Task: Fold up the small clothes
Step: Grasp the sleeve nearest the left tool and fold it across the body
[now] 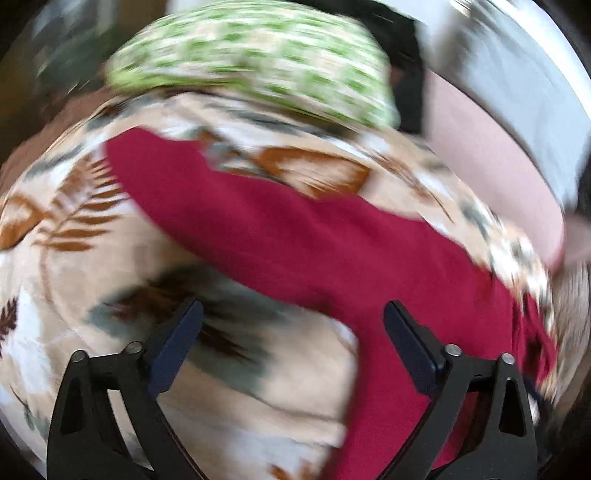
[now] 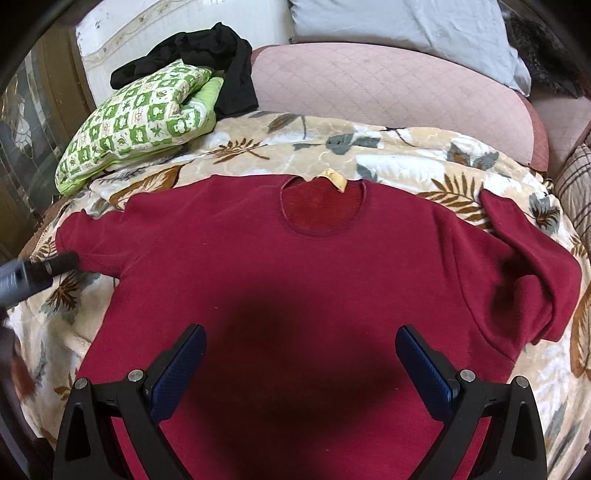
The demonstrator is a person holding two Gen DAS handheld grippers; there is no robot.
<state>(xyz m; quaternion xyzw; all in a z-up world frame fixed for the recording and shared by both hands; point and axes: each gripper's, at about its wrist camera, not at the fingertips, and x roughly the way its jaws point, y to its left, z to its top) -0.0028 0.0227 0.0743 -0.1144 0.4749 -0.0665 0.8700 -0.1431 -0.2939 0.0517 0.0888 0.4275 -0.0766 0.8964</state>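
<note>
Right wrist view: right gripper point(image 2: 300, 363), jaws spread wide and holding nothing, hangs over the lower body of a dark red knit sweater point(image 2: 280, 280).
Sweater: lies flat, front up, on a cream leaf-print blanket point(image 2: 406, 155); its neckline is at the far side, one sleeve is folded back on itself at the right of the view.
Left gripper: its tip point(image 2: 55, 264) is at the far-left sleeve end; whether it touches cannot be told.
Left wrist view: blurred; left gripper point(image 1: 293, 345), jaws spread and empty, above the blanket and a red sleeve.
Beyond: green-and-white checked cushion point(image 2: 136, 118), black garment point(image 2: 218, 55), pink quilted pad point(image 2: 388, 85), grey pillow point(image 2: 406, 26).
</note>
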